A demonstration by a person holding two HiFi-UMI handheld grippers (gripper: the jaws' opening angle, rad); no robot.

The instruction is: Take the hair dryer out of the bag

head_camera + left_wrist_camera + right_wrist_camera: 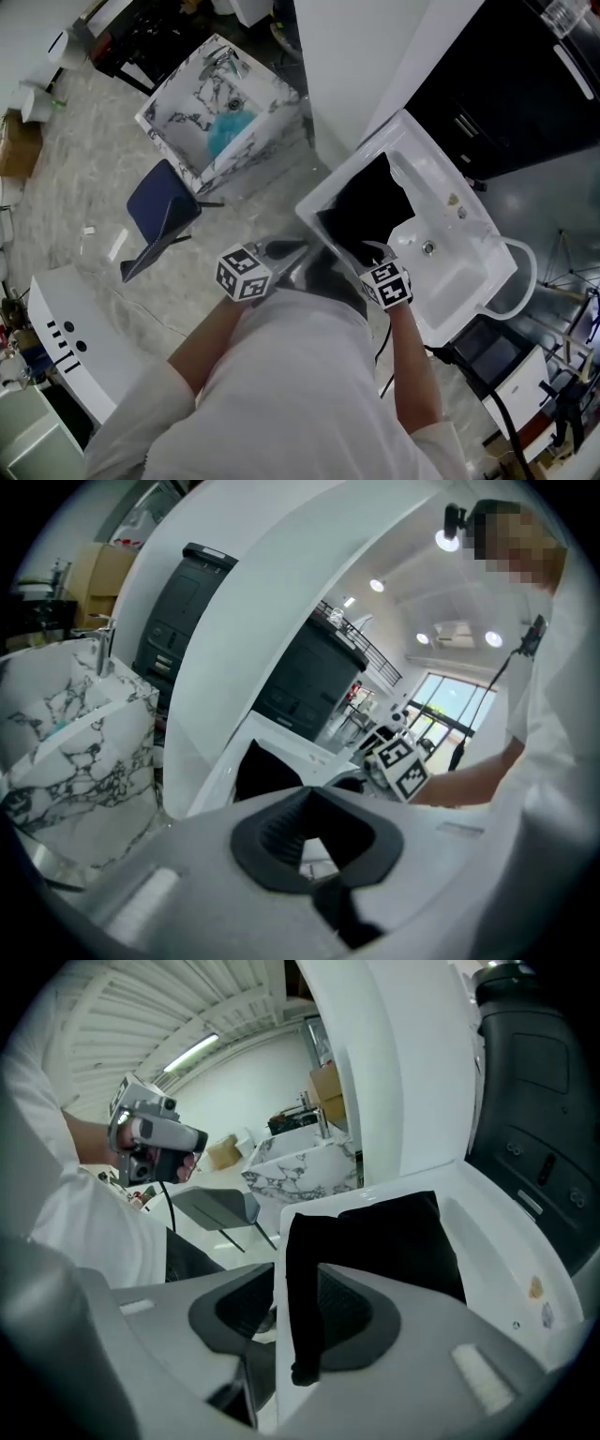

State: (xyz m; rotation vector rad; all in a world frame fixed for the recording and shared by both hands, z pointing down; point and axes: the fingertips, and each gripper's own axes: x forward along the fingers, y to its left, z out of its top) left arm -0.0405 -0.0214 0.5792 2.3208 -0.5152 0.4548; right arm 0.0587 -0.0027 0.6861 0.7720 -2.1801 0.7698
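The black bag (367, 202) lies on the white sink (464, 267). The hair dryer is unseen, probably inside the bag. The right gripper (295, 1312) has its fingers spread around the bag's edge, while the left gripper (314, 846) has its fingers pressed together, empty. Pinching only 1 layer should open the mouth cleanly.

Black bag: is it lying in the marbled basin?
No, the black bag lies in the white sink, apart from the marbled basin.
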